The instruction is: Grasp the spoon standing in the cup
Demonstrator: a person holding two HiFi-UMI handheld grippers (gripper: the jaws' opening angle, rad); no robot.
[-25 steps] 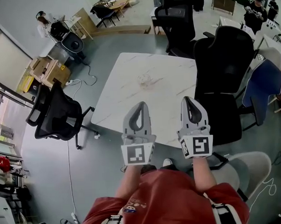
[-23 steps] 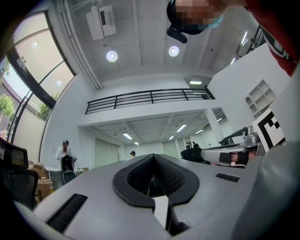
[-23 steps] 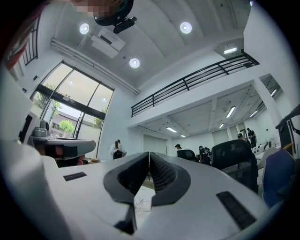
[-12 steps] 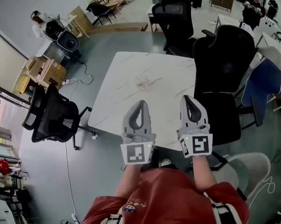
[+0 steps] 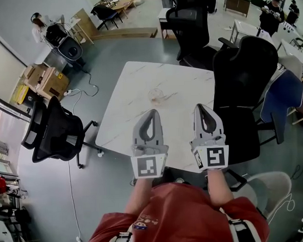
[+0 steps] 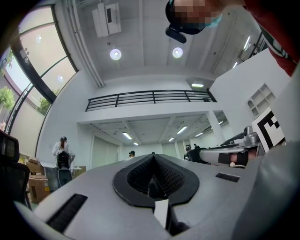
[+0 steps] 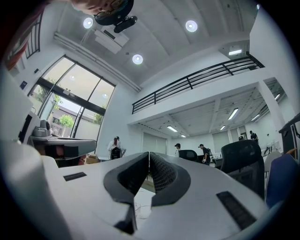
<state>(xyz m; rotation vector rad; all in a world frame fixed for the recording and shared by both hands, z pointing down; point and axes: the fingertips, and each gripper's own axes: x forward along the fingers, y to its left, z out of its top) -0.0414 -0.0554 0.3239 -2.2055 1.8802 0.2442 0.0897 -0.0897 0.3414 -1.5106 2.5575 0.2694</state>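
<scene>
Seen from above, a person in a red shirt (image 5: 170,212) stands at the near edge of a white marbled bench (image 5: 136,108), holding a pair of tongs in each hand. The left tongs (image 5: 151,113) and the right tongs (image 5: 200,107) are held side by side and apart, both pointing away from the person over the bench top. Each carries a cube with a square black-and-white marker near the wrist.

In the left gripper view, the left tongs (image 6: 153,157) are closed: the two grey jaws meet at their tips and nothing sits between the dark ribbed pads. In the right gripper view, the right tongs (image 7: 149,153) are closed in the same way (tips together, holding nothing).

A small clear cup (image 5: 156,95) stands alone near the middle of the bench, beyond both pairs of tongs and roughly in line with the gap between them. It is well clear of both. The spoon is too small to make out in it.

A tall black office chair (image 5: 244,69) stands at the right side of the bench, with a blue chair (image 5: 285,94) beyond it. Another black chair (image 5: 54,132) stands on the grey floor to the left, near some cardboard boxes (image 5: 44,80).
</scene>
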